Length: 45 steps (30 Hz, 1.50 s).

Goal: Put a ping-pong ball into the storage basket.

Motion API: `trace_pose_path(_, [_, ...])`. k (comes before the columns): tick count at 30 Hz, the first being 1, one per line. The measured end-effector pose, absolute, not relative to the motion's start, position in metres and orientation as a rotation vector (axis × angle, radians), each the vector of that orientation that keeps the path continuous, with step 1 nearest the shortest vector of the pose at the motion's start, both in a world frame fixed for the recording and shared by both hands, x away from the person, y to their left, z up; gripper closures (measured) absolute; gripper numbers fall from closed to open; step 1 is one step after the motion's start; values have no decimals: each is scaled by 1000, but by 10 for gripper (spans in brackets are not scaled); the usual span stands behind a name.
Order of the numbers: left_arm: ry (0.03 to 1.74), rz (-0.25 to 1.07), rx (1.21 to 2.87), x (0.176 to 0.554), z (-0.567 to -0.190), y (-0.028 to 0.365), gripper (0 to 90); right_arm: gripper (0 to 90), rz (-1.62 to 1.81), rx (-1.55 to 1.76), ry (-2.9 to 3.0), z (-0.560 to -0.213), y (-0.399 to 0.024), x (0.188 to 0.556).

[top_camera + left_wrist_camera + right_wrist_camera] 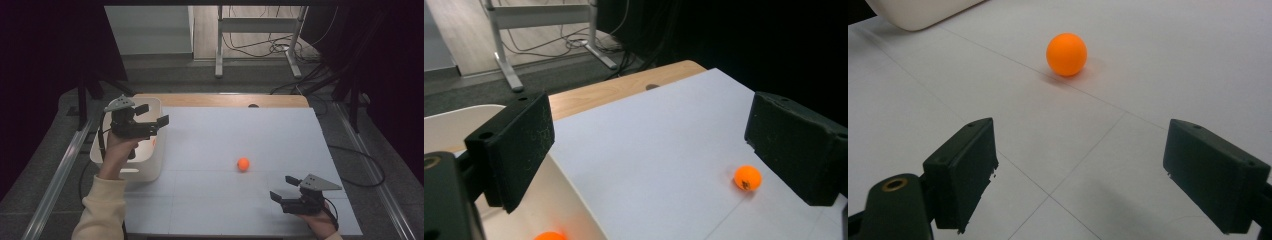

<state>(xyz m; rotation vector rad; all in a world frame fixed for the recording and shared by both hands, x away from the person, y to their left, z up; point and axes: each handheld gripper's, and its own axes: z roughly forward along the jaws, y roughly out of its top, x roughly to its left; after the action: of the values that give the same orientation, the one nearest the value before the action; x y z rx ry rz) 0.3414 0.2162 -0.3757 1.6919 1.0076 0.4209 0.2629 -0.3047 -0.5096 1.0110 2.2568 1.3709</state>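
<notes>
Left gripper (153, 115) jaws released above white bin (150, 172); second orange ball (549, 235) inside, cut off, probably loose. Right gripper (283, 188) jaws released near orange ball (243, 164).

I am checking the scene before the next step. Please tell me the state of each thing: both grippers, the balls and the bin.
Left gripper: jaws open, empty, over the bin.
Right gripper: jaws open, empty, low over the table.
Ball on the table: loose, untouched.
Ball in the bin: lying inside.
White bin: upright, at the table's left edge.

Bin (150, 172) at table's (210, 210) left, ball (243, 164) right of it
</notes>
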Motion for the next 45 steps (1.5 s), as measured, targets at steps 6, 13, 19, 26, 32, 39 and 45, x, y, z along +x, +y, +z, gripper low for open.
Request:
trace_pose_path(6, [984, 417, 1723, 340, -376, 207, 55, 147, 1370, 1009, 2254, -509, -305, 263])
trace_pose_path(13, [972, 401, 1751, 339, -378, 199, 49, 147, 1368, 1004, 2257, -510, -303, 265])
trace_pose_path(19, [954, 387, 1774, 339, -378, 190, 46, 148, 1369, 1006, 2257, -510, -303, 265])
trace_pose_path(26, [944, 376, 1799, 339, -380, 182, 46, 147, 1369, 1006, 2259, -510, -303, 265])
trace_pose_path(32, [926, 357, 1830, 339, -382, 173, 46, 147, 1373, 1004, 2259, -510, -302, 266])
trace_pose_path(39, [904, 358, 1854, 338, -382, 165, 48, 148, 1371, 1001, 2258, -510, -302, 264])
trace_pose_path(45, [899, 360, 1872, 336, -383, 163, 51, 148, 1372, 994, 2261, -510, -302, 266])
